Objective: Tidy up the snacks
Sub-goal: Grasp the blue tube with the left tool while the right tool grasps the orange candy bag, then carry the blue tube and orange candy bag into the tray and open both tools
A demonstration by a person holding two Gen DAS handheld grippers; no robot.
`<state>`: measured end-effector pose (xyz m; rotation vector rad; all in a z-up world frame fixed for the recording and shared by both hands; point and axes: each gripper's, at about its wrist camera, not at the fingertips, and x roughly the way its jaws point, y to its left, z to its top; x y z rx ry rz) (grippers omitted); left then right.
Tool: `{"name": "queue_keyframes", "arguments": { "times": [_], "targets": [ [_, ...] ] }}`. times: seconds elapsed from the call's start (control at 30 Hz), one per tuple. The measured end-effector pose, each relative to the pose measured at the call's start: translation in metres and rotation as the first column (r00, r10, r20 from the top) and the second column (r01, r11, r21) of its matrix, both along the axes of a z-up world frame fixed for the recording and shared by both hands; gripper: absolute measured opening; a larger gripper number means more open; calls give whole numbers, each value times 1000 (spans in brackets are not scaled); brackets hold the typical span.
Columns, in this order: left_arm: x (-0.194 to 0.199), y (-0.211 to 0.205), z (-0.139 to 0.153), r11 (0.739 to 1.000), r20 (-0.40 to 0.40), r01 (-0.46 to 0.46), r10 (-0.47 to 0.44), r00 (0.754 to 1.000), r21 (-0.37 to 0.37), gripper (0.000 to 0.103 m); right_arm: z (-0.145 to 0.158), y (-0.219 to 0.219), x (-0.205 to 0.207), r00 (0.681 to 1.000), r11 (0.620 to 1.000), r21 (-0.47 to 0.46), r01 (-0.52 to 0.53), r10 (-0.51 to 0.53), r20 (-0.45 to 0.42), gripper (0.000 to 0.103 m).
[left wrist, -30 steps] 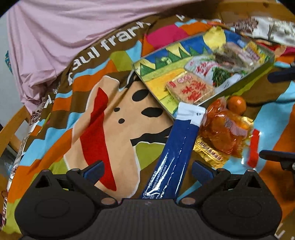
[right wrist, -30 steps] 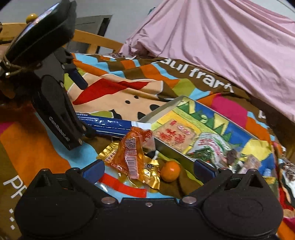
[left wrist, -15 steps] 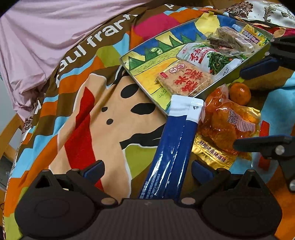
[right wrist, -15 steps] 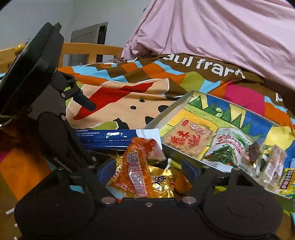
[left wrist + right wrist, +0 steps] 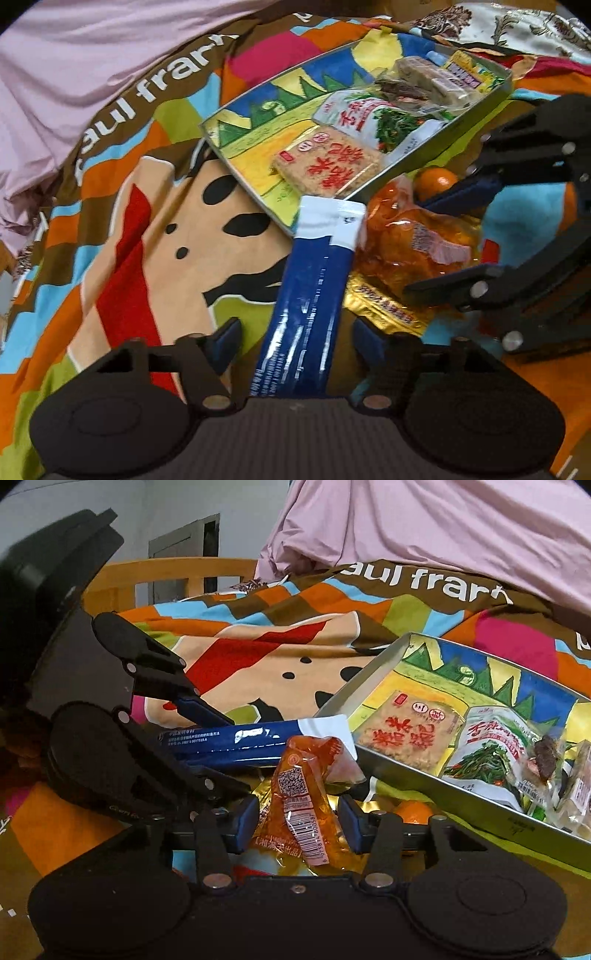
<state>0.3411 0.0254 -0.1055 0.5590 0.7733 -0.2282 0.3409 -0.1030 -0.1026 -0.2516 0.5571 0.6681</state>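
Long packet [image 5: 308, 295] lies left of pouch [image 5: 417, 243], before tray [image 5: 369, 184].

Support surface: bed, covered by a multicoloured blanket [image 5: 122, 229] with a cartoon face and white lettering. Pink sheet [image 5: 74, 81] bunched on the blanket beyond the lettering, far from both tongs.

Lying directly on the blanket:
- Metal tray [image 5: 476, 110], shallow, painted inside, ahead of the left tongs [image 5: 295, 338] and ahead-right of the right tongs [image 5: 297, 823].
- Blue packet [image 5: 306, 295], long, between the left tongs' fingers, white end touching the tray's near wall.
- Gold foil packet [image 5: 384, 306], just right of the blue packet, partly under an orange pouch [image 5: 303, 805].
- Small orange fruit [image 5: 434, 181], beside the tray wall.
- Red strip [image 5: 489, 251], near the pouch.
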Motion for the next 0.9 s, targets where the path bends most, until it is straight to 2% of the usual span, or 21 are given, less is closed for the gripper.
{"name": "queue_keyframes", "arguments": {
  "times": [0.07, 0.2, 0.27, 0.33, 0.6, 0.9],
  "targets": [
    [-1, -1, 0, 1000, -12, 17, -17, 1000, -9, 57, -1, 0, 0, 1000, 1000, -1, 6, -6, 0, 49],
    [-2, -2, -1, 1000, -18, 20, -20, 1000, -13, 51, 0, -3, 4, 1000, 999, 20, 25, -25, -15, 44],
    [-2, -1, 0, 999, -26, 14, -15, 1000, -33, 42, 0, -3, 3, 1000, 1000, 23, 21, -21, -12, 37],
    [-2, 0, 2, 999, -33, 3, -5, 999, -52, 41, 0, 0, -1, 1000, 1000, 12, 15, -15, 6, 33],
    [-8, 0, 10, 990, -38, -80, 76, 996, -113, 36, 4, 7, -18, 996, 999, -53, 8, -3, 89, 32],
    [-20, 2, 35, 942, -52, -227, 221, 974, -247, 35, 29, 1, -35, 983, 999, -36, 17, -10, 182, 32]
  ]
}}
